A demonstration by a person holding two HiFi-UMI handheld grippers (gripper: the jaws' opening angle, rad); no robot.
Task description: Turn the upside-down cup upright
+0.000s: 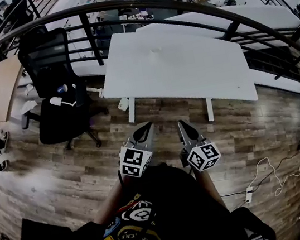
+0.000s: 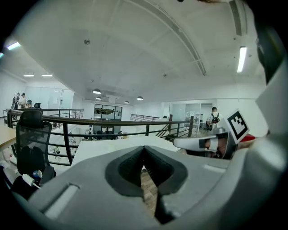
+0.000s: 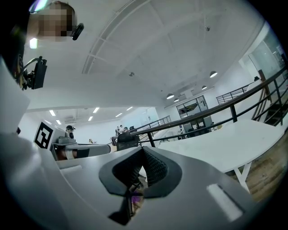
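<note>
I am holding my left gripper [image 1: 146, 127] and right gripper [image 1: 182, 124] over the wood floor [image 1: 63, 175] just short of the white table [image 1: 188, 76], both jaws pressed together on nothing — the cup I am not making out, only a faint speck [image 1: 156, 49] mid-table.

- The cup [image 1: 155, 49], if it is that, is only a faint pale speck in the upper middle of the head view, on the white table [image 1: 199, 75]
- Too small to tell shape or pose
</note>
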